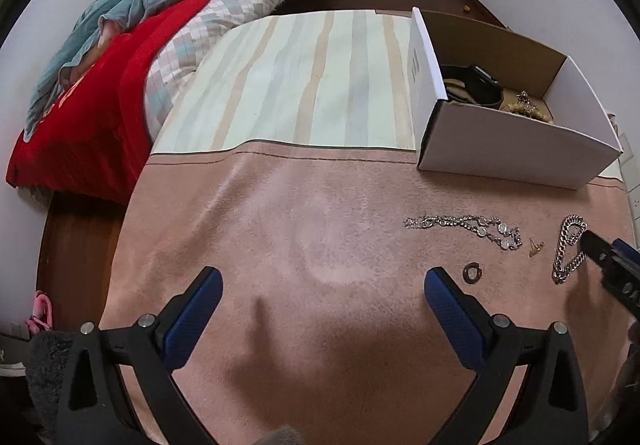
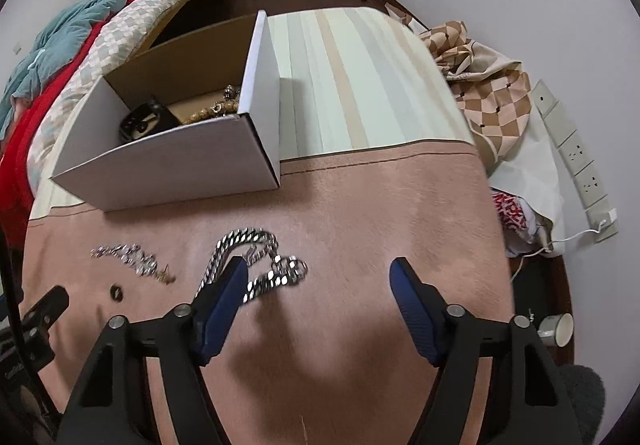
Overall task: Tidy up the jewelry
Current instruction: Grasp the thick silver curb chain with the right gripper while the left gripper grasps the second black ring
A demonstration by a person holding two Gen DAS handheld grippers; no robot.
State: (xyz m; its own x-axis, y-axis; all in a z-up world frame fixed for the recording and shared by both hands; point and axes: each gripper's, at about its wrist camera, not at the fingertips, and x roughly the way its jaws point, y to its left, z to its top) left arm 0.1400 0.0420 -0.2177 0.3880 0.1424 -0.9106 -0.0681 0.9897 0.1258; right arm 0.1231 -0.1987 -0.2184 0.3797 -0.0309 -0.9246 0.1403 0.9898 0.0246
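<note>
A thick silver chain (image 2: 256, 261) lies on the pink cloth (image 2: 360, 213); my right gripper (image 2: 318, 273) is open just above it, its left finger (image 2: 224, 293) over the chain's left part. The chain also shows in the left wrist view (image 1: 568, 249), with the right gripper's finger tip (image 1: 596, 249) beside it. A thin crystal chain (image 1: 464, 227), a small gold piece (image 1: 535, 246) and a dark ring (image 1: 473, 273) lie to its left. My left gripper (image 1: 324, 283) is open and empty over bare cloth. A white cardboard box (image 1: 508, 153) holds a black band (image 1: 476, 85) and gold jewelry (image 1: 524, 107).
The table has a striped cover (image 1: 304, 77) beyond the pink cloth. A bed with red and teal bedding (image 1: 120, 57) stands at left. Checked fabric (image 2: 488, 85), a power strip (image 2: 576, 161) and a cup (image 2: 556, 329) sit off the table's right edge.
</note>
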